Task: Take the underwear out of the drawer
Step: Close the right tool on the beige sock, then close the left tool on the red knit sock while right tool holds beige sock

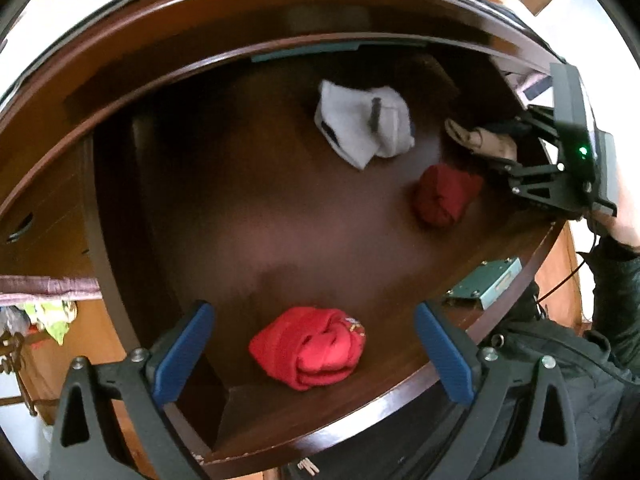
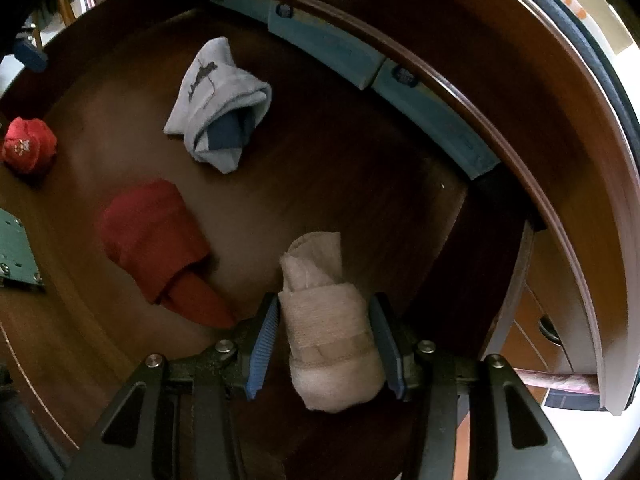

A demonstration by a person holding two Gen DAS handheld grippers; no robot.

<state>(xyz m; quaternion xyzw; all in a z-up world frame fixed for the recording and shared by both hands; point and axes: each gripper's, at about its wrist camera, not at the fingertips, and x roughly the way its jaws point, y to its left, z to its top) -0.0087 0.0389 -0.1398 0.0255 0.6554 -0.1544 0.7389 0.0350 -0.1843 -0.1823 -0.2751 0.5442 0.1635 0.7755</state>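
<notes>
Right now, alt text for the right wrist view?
The right gripper pinches a beige rolled bundle inside a dark wooden drawer. A dark red roll, grey-blue bundle and small red bundle lie farther in.

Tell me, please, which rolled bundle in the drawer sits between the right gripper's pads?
The beige bundle; the right gripper brackets it, while the grey and both red rolls lie apart.
</notes>
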